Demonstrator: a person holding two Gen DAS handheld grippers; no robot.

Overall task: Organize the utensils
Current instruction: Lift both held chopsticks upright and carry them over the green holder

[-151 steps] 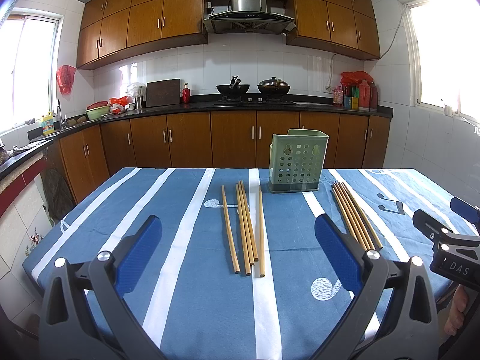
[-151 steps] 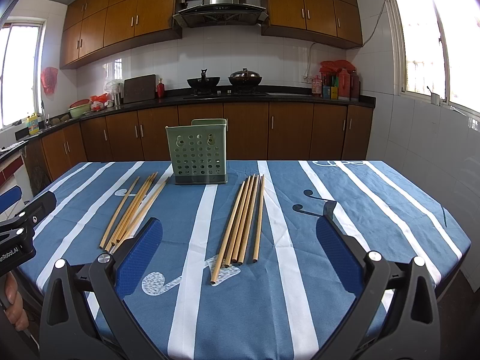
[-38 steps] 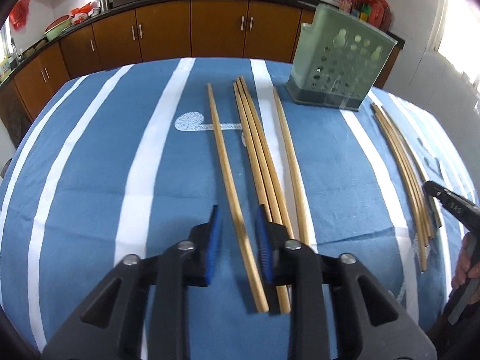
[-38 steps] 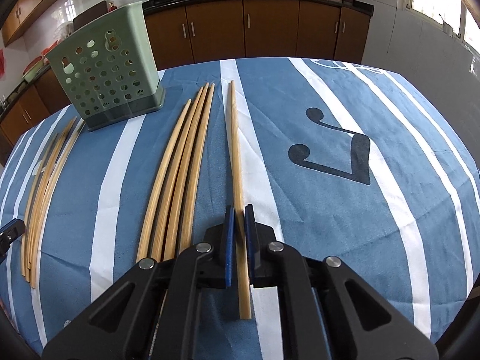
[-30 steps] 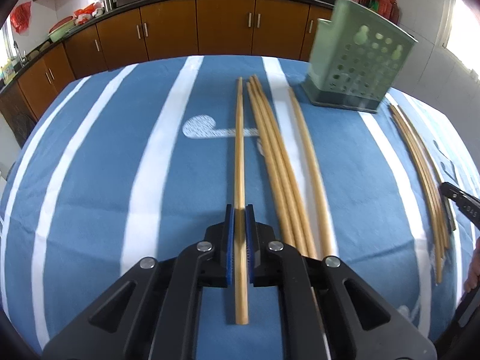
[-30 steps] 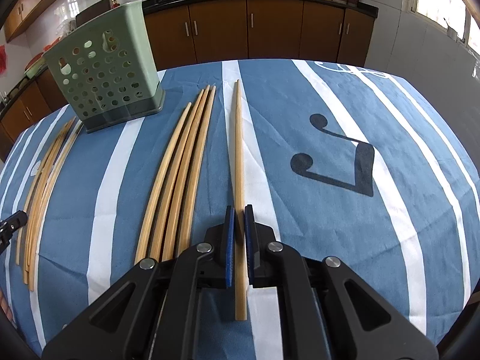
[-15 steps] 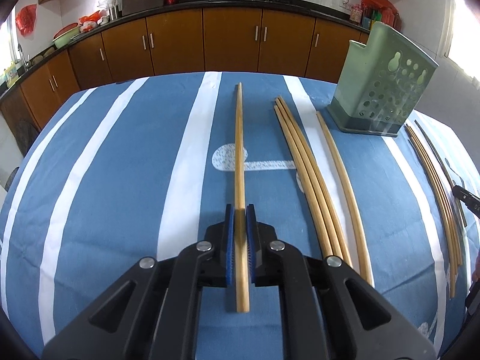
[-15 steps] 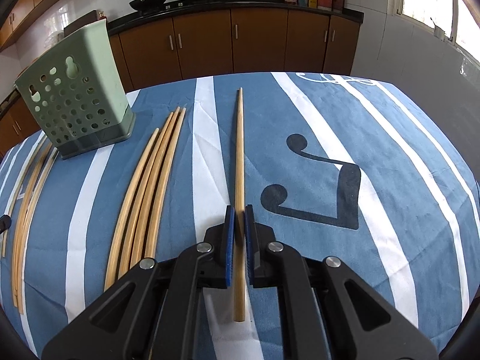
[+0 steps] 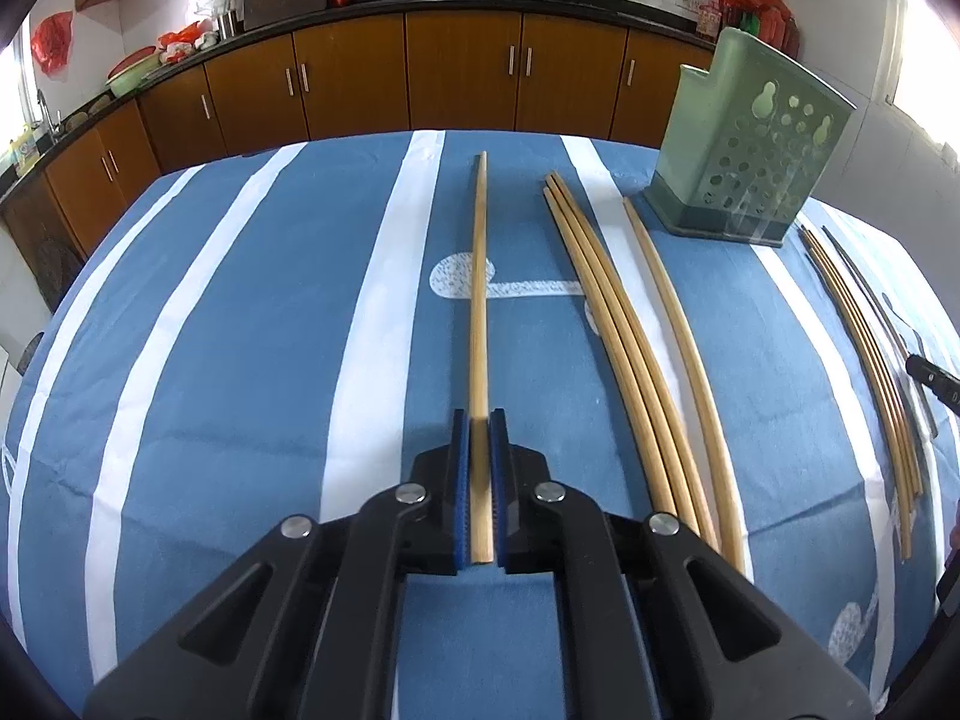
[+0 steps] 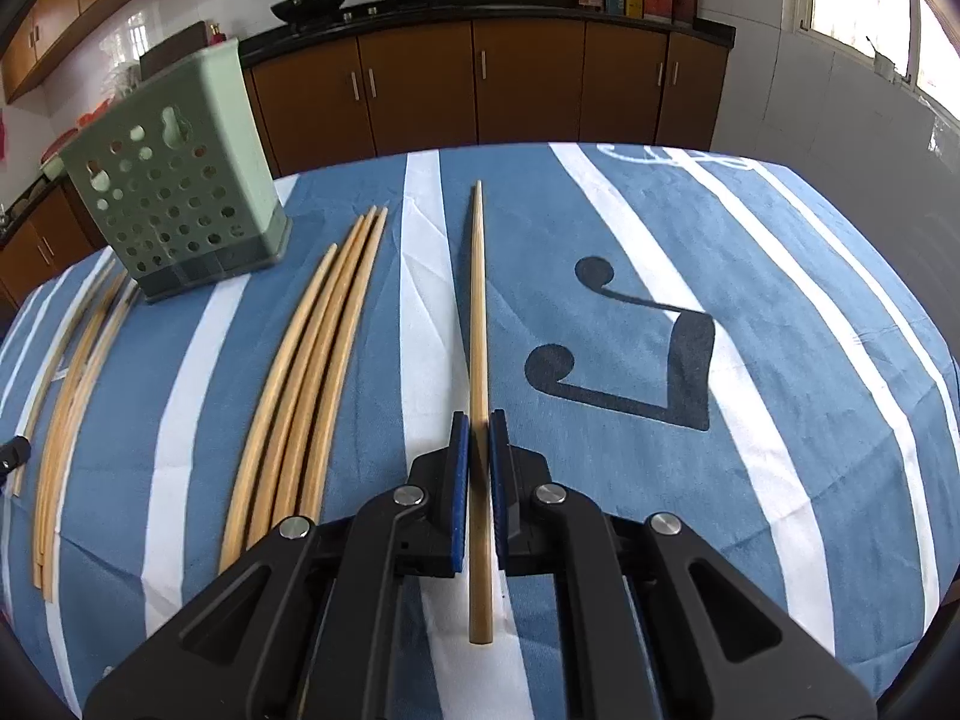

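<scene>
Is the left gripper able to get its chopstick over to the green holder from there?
Probably yes. The left gripper is shut on one chopstick, and the green holder stands upright ahead to its right. Only the loose chopsticks lying flat on the tablecloth lie between, so going over them looks free.

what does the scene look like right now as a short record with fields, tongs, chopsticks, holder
left tongs: shut on one long wooden chopstick, pointing away along the fingers
right tongs: shut on another long wooden chopstick
loose chopsticks, left view: four lying on the blue white-striped tablecloth, right of the held one
loose chopsticks, right view: four lying left of the held one
holder: pale green perforated plastic utensil holder, upright on the table; contents not visible
</scene>
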